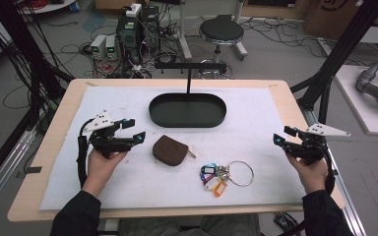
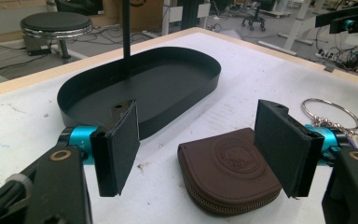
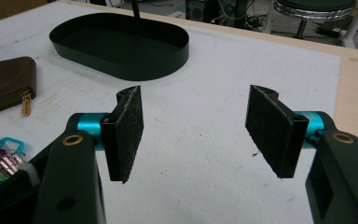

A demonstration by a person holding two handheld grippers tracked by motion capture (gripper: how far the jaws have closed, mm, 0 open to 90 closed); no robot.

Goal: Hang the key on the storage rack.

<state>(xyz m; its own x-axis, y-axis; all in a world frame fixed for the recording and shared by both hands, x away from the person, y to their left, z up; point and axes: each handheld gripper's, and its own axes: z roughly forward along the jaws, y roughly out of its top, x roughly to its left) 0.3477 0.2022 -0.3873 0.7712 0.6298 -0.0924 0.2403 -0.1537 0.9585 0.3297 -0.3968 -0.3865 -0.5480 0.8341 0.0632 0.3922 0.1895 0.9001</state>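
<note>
high view: brown pouch (image 1: 169,150) lies mid-table, just right of the left gripper (image 1: 135,130), well apart from the right gripper (image 1: 278,135); keys (image 1: 215,176) nearer the person.
left gripper view: jaws wide, empty; pouch ahead, toward the right jaw, which hides its far edge.
right gripper view: jaws wide, empty; pouch cut off at left, black tray (image 3: 168,56) beyond.

From above your side of the table you look forward and down. Your two gripper views sit low and close over the white mat, both facing the black oval tray (image 2: 168,79) and brown zip pouch (image 3: 2,81).
</note>
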